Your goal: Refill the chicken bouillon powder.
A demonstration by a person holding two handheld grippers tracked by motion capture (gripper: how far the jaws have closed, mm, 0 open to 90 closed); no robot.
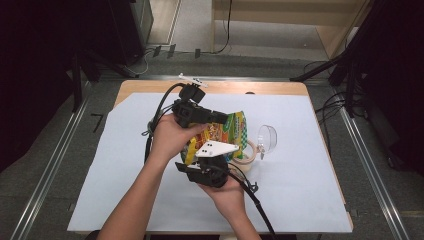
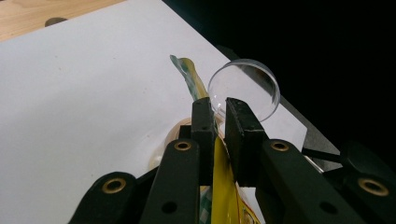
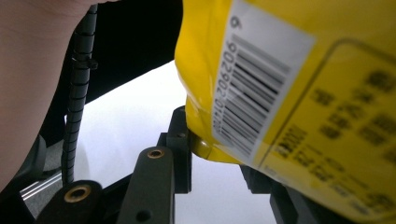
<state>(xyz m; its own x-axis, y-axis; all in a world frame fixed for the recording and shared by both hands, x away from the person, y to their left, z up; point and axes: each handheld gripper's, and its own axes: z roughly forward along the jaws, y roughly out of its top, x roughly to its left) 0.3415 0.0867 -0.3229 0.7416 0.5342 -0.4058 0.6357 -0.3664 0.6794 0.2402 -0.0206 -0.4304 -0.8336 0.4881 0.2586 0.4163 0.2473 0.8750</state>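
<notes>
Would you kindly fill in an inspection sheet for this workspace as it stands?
Surface: wooden table under a pale sheet.
Job's things: yellow snack bag held up between both grippers; clear plastic cup on its side; tape roll beside it.
Clutter: nothing seen.
Grippers: left gripper pinches the bag's edge; right gripper grips its bottom corner.
Cables: one trails from each gripper.
Surroundings: grey floor, loose cables, dark stands.
</notes>
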